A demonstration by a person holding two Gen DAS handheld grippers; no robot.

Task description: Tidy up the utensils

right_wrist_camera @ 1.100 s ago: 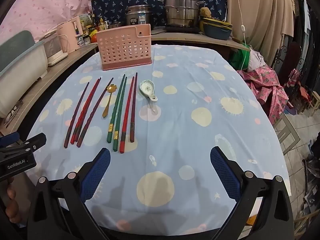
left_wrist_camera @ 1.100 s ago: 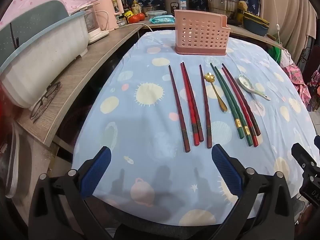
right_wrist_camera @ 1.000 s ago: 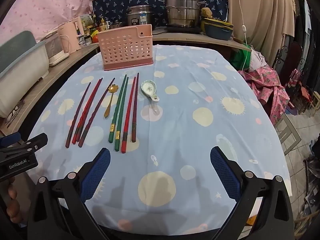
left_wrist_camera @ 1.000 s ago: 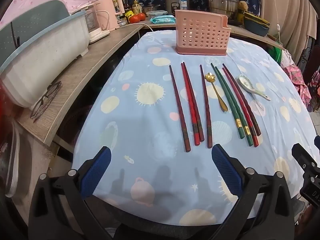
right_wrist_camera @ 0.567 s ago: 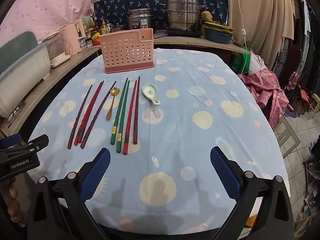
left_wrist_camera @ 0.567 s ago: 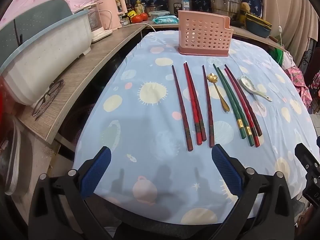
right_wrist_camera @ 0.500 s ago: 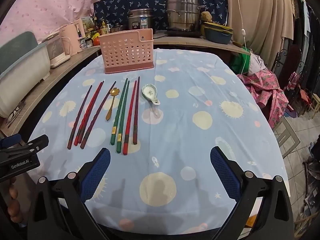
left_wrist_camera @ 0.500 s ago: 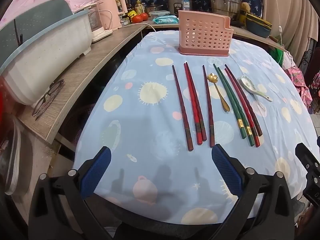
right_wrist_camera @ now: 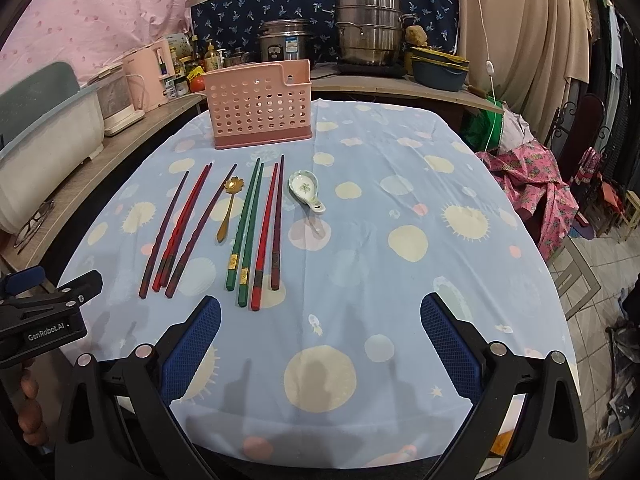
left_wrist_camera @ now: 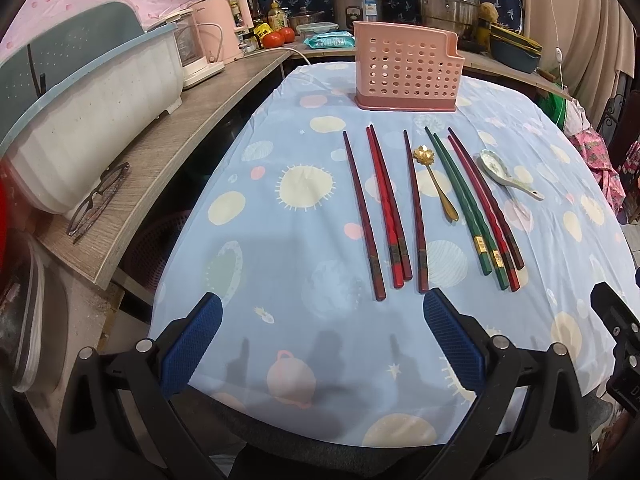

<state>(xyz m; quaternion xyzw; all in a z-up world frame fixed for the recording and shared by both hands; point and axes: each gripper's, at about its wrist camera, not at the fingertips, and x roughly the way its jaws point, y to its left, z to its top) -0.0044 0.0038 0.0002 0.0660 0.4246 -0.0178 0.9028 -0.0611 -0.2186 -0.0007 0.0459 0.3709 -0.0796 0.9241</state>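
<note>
eyeglasses (left_wrist_camera: pixel 98 200) on wooden counter (left_wrist_camera: pixel 168 128) | tomatoes (left_wrist_camera: pixel 280 36) | steel steamer pot (right_wrist_camera: pixel 368 34) | rice cooker (right_wrist_camera: pixel 284 46)

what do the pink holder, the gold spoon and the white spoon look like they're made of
Pink holder: most likely molded plastic, matte, with rows of punched round holes and thin walls.
Gold spoon: looks like metal with a shiny gold finish; it glints and has a thin stem and flower-shaped bowl.
White spoon: probably glazed ceramic, with a glossy thick body and a painted green motif in the bowl.
</note>
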